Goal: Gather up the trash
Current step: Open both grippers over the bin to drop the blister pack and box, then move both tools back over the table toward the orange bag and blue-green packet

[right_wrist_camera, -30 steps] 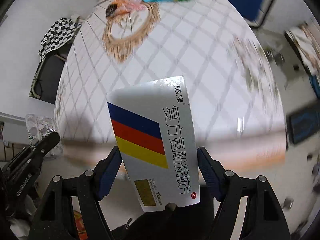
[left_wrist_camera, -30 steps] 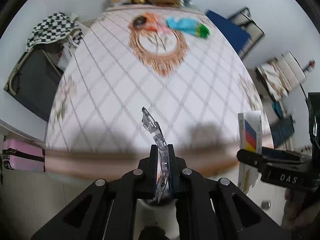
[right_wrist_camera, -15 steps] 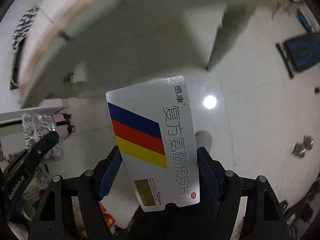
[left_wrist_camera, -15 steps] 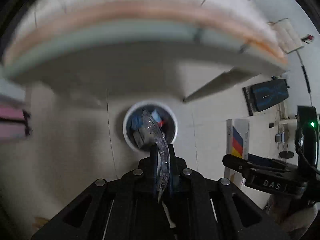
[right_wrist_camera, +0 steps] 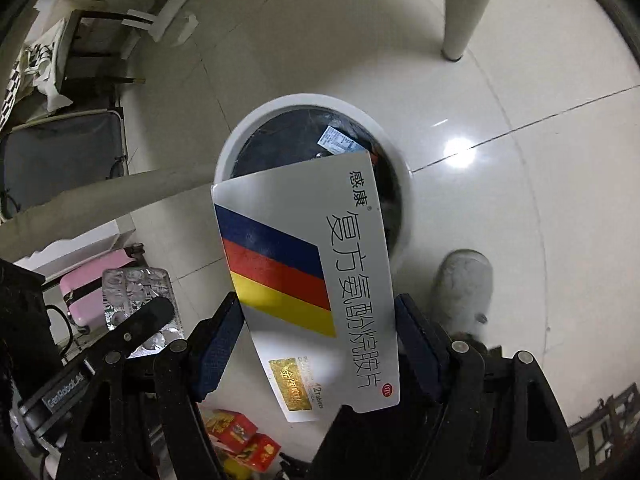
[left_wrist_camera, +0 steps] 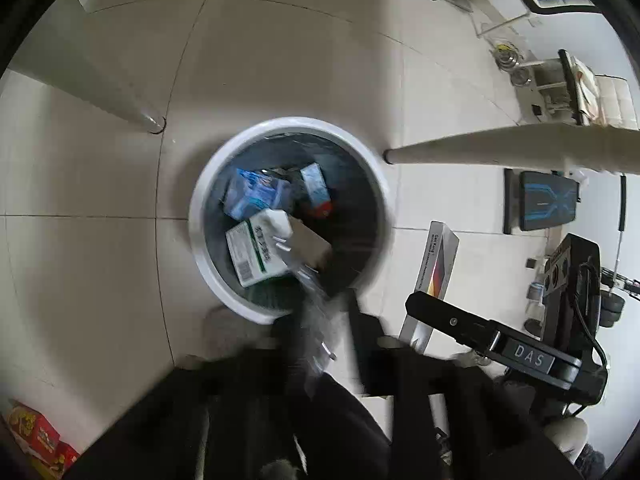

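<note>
Glossy pale floor tiles run under both views, with table legs standing beyond. Nearest, the right gripper (right_wrist_camera: 316,344) clamps a medicine box (right_wrist_camera: 308,280) by its edges, tilted over the near rim of the white trash bin (left_wrist_camera: 208,184). The left gripper (left_wrist_camera: 316,332) is blurred; its fingers appear closed on a clear blister pack (right_wrist_camera: 136,292), held near the rim. Released now, the light pack could flutter outside, or the box could catch the rim and tip out.

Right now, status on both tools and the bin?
Left tool shut on blister pack. Right tool shut on medicine box. Both over trash bin; nothing blocking.
</note>
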